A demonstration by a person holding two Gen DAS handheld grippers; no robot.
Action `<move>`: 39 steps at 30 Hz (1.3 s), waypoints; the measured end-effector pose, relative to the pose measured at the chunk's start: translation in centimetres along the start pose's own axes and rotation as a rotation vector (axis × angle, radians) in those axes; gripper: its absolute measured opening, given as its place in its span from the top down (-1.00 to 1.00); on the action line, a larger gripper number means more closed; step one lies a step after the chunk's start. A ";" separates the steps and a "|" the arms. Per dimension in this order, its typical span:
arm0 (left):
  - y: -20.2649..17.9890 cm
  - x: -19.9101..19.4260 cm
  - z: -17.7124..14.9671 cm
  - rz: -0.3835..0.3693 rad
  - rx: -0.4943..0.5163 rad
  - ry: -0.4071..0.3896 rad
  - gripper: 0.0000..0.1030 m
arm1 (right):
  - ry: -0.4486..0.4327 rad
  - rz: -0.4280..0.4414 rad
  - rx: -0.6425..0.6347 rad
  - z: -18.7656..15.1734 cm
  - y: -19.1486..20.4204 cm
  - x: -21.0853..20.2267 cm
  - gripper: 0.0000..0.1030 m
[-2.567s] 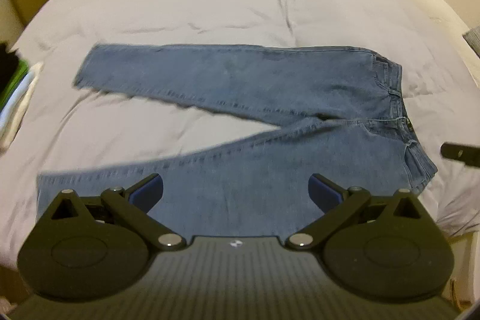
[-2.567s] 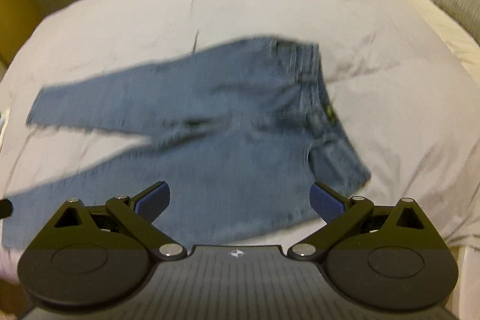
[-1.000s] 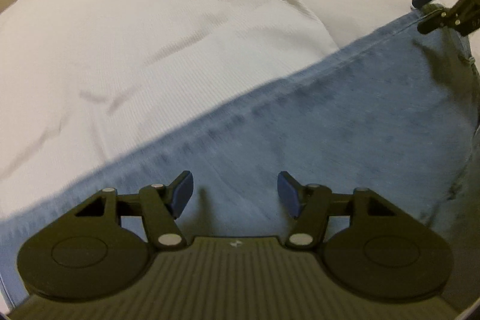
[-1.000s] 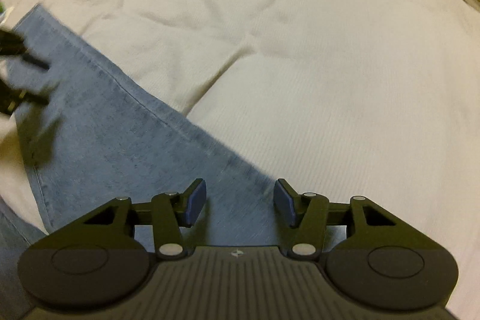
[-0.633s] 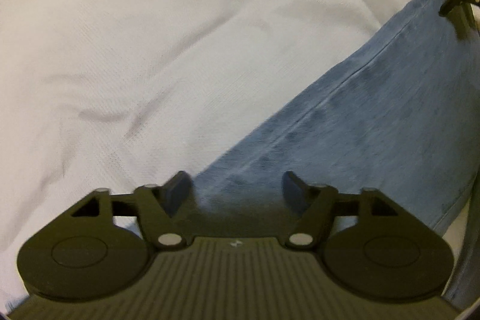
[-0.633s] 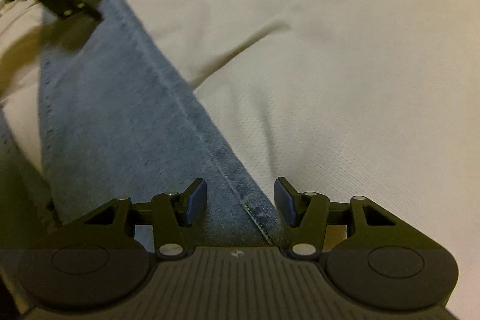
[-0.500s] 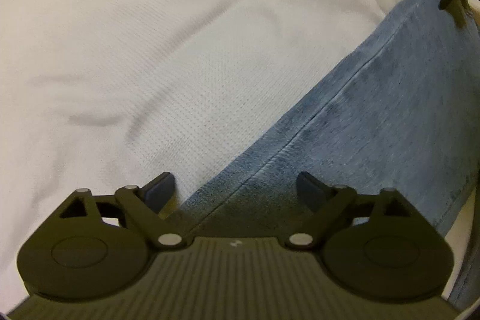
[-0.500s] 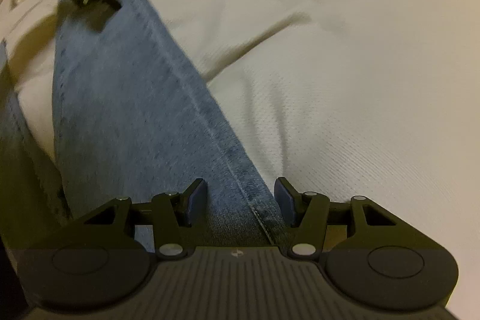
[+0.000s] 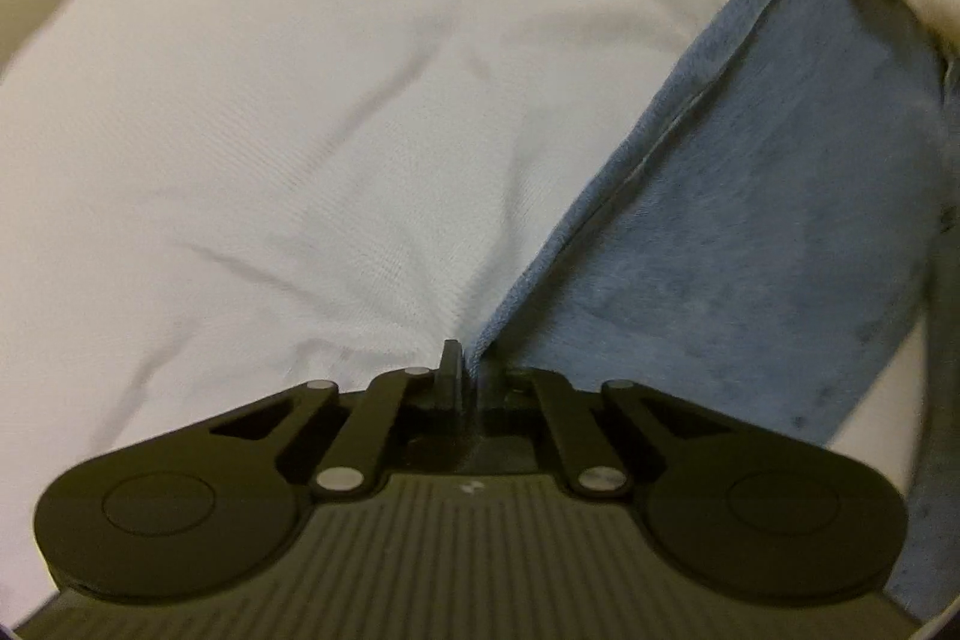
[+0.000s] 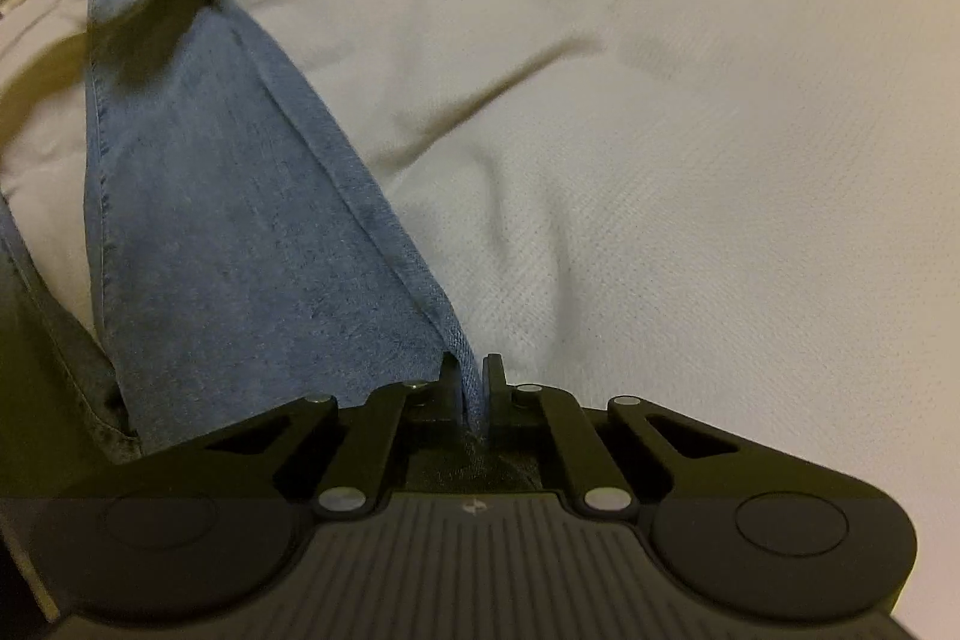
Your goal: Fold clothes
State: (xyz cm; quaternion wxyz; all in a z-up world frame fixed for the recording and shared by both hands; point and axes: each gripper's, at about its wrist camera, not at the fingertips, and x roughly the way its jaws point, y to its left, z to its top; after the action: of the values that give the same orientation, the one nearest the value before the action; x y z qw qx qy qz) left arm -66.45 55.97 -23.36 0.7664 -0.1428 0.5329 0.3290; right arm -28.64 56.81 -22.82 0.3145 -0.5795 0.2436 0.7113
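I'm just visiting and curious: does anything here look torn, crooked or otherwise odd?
Nothing stands out. Both grippers, left and right, pinch the seam edge of the jeans over the wrinkled white bedding; no damage shows.

Dim warm indoor light, soft shadows in the bedding [image 9: 300, 130] creases, fisheye bending at edges, slight motion blur

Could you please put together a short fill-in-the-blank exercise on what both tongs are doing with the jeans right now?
1. The left tongs are ____ on the seamed edge of the jeans.
2. The right tongs grip the ____ garment.
3. The jeans lie on a ____ bed cover.
4. In the right wrist view, the other tongs show at the upper ____.

Missing words: shut; same; white; left
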 end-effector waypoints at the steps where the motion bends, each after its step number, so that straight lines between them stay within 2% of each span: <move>1: -0.6 -1.9 -0.7 0.013 -0.021 -0.022 0.96 | -0.024 -0.044 -0.002 -0.5 1.1 -1.2 0.95; 4: -3.7 -7.6 -3.2 0.035 -0.081 -0.067 0.96 | -0.092 -0.177 0.004 -2.8 5.6 -5.0 0.95; 7: -8.1 -12.6 -6.1 0.029 -0.143 -0.079 0.96 | -0.143 -0.262 0.043 -6.0 10.3 -8.3 0.95; 11: -14.5 -16.7 -12.0 -0.044 -0.259 -0.009 0.96 | -0.156 -0.332 0.110 -11.4 17.6 -11.3 0.95; 13: -17.7 -16.2 -14.9 -0.079 -0.334 0.060 0.91 | -0.130 -0.353 0.121 -14.4 21.6 -11.3 0.95; 16: -21.8 -14.7 -18.5 -0.115 -0.429 0.161 0.83 | -0.028 -0.306 0.180 -18.6 25.6 -9.2 0.90; 18: -23.8 -14.0 -20.0 -0.127 -0.475 0.212 0.74 | 0.078 -0.271 0.220 -20.8 27.2 -6.7 0.43; 20: -25.1 -14.3 -20.7 -0.121 -0.505 0.222 0.53 | 0.153 -0.242 0.273 -22.9 28.3 -5.0 0.37; 22: -26.1 -15.1 -20.9 -0.085 -0.519 0.205 0.28 | 0.106 -0.212 0.415 -24.3 28.0 -6.0 0.18; 23: -26.6 -15.5 -20.9 -0.064 -0.525 0.201 0.27 | 0.065 -0.194 0.504 -25.3 27.8 -6.6 -0.10; 24: -27.2 -15.9 -21.1 -0.043 -0.533 0.194 0.27 | 0.028 -0.173 0.594 -26.2 27.2 -7.2 -0.25; 26: -28.7 -16.8 -21.6 0.005 -0.547 0.174 0.27 | -0.038 -0.128 0.770 -27.9 25.6 -8.1 -0.25; 28: -30.1 -17.8 -21.6 0.073 -0.523 0.157 0.27 | -0.098 -0.093 0.937 -30.2 24.5 -8.4 -0.25; 31: -32.4 -18.0 -20.9 0.153 -0.393 0.116 0.27 | -0.240 -0.024 1.161 -34.9 23.2 -9.0 -0.25; 35: -35.0 -16.6 -20.5 0.189 -0.176 0.074 0.27 | -0.387 0.087 1.402 -40.5 22.4 -8.7 -0.26; 36: -35.5 -16.0 -20.6 0.194 -0.121 0.062 0.27 | -0.425 0.105 1.437 -41.5 22.5 -8.6 -0.26; 39: -37.0 -14.2 -21.2 0.205 0.042 0.022 0.27 | -0.528 0.103 1.441 -42.7 23.2 -8.2 -0.26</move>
State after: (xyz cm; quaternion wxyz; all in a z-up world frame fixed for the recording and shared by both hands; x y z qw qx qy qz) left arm -60.58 11.44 -23.62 0.7256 -0.0750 0.5600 0.3927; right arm -15.78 9.25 -24.23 0.6286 -0.0305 0.5903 0.5055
